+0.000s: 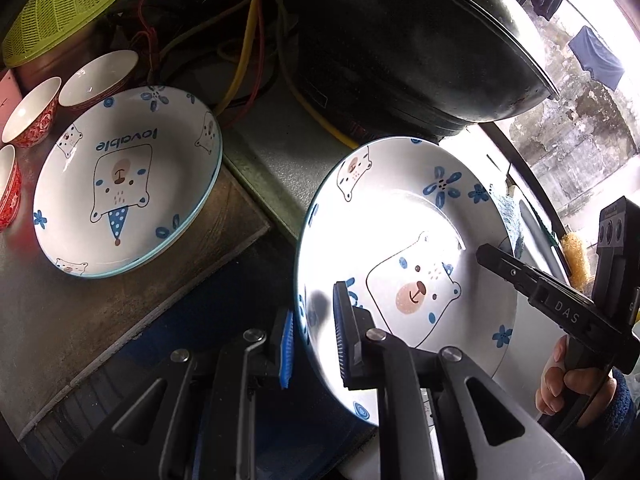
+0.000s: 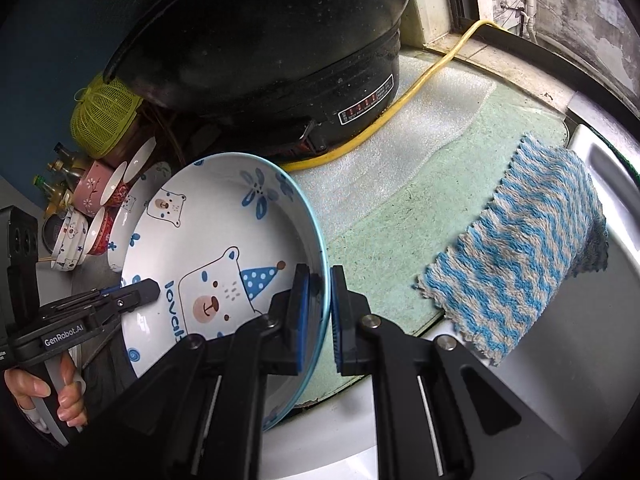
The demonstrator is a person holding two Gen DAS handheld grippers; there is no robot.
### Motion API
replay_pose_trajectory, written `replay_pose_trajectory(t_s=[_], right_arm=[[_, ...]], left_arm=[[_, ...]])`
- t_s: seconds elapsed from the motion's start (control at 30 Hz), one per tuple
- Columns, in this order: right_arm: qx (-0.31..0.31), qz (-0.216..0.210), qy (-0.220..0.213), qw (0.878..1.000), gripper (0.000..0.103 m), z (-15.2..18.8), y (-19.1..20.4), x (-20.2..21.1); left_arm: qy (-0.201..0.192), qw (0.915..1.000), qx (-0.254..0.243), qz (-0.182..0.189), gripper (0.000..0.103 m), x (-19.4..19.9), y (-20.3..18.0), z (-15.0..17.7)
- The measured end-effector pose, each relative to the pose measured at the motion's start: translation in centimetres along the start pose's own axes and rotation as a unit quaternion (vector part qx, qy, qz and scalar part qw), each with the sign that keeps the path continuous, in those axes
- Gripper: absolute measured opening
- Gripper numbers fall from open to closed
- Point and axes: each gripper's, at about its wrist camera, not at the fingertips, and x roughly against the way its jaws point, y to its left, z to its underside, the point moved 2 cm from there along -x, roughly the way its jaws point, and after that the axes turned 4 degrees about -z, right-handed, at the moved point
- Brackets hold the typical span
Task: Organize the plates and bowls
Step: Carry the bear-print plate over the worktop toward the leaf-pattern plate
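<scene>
A white plate (image 1: 404, 232) with a blue rim and a bear drawing hangs tilted above the counter, held from two sides. My left gripper (image 1: 316, 344) is shut on its near rim in the left wrist view. My right gripper (image 2: 320, 312) is shut on the opposite rim of the same plate (image 2: 216, 240). Each gripper shows in the other's view: the right gripper (image 1: 490, 254) at the plate's far edge, the left gripper (image 2: 149, 289) at its left edge. A matching plate (image 1: 128, 180) lies flat on a wooden board (image 1: 80, 320). Red bowls (image 1: 32, 114) stand beside it.
A large black cooker (image 1: 400, 40) with a yellow cable (image 2: 404, 104) fills the back. A green mesh basket (image 1: 64, 4) sits far left over the bowls. A blue-and-grey cloth (image 2: 520, 248) drapes over the steel sink (image 2: 560, 360) edge. The counter has a green mat (image 2: 400, 216).
</scene>
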Motion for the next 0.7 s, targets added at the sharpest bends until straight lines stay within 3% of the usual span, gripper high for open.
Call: replay_pose_trajectory(t_s=[0.7], right_arm=[[0.091,-0.042,0.021,0.995,0.011,0.0,10.2,-2.6]], left_arm=[[-0.047,0.9945,0.084,-0.04,0.016,6.4,10.0,2.9]])
